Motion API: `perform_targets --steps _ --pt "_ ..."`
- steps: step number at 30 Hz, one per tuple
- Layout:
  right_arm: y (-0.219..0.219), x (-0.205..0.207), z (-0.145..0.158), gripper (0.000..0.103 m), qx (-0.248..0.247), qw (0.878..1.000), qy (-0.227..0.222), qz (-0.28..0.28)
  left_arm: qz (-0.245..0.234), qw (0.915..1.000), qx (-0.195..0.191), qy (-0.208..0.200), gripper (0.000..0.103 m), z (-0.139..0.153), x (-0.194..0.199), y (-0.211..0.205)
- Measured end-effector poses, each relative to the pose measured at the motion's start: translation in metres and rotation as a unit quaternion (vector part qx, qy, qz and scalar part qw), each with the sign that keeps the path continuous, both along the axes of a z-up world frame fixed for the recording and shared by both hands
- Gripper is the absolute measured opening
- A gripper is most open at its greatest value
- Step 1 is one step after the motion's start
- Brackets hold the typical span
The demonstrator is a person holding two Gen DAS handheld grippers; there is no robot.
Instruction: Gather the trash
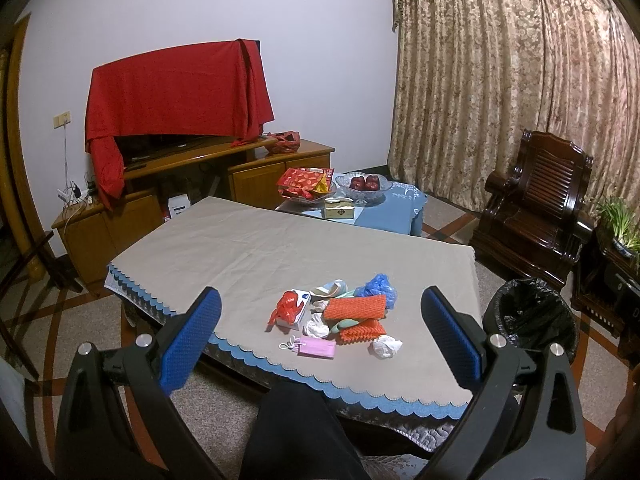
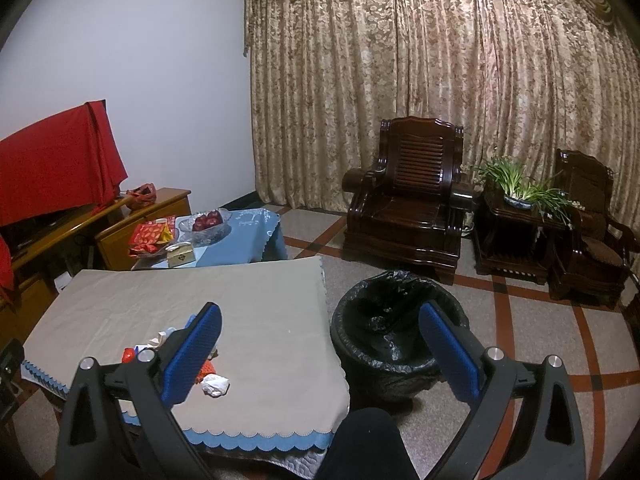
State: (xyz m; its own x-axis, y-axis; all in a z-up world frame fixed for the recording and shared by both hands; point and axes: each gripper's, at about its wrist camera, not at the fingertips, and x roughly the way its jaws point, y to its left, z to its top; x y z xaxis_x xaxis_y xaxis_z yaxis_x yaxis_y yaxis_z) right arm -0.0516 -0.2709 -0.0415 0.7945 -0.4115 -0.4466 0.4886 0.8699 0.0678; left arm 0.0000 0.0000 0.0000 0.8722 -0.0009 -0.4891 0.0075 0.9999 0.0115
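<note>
A pile of trash lies near the front of the cloth-covered table: orange foam netting, a blue plastic bag, a pink face mask, a crumpled white tissue and a small box with red plastic. My left gripper is open and empty, held above and in front of the pile. My right gripper is open and empty, between the table edge and the black-lined trash bin. The tissue shows by its left finger. The bin also shows in the left wrist view.
A small blue-clothed table behind holds a glass fruit bowl, snack packets and a tissue box. A wooden TV cabinet with a red-draped TV stands at left. Dark wooden armchairs and a plant stand by the curtain.
</note>
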Motion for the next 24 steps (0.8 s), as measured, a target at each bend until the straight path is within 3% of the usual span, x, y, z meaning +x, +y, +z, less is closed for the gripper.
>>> perform_targets --steps 24 --pt "0.007 0.007 0.016 0.097 0.001 1.000 0.001 0.001 0.000 1.0000 -0.001 0.000 0.097 0.000 0.000 0.000"
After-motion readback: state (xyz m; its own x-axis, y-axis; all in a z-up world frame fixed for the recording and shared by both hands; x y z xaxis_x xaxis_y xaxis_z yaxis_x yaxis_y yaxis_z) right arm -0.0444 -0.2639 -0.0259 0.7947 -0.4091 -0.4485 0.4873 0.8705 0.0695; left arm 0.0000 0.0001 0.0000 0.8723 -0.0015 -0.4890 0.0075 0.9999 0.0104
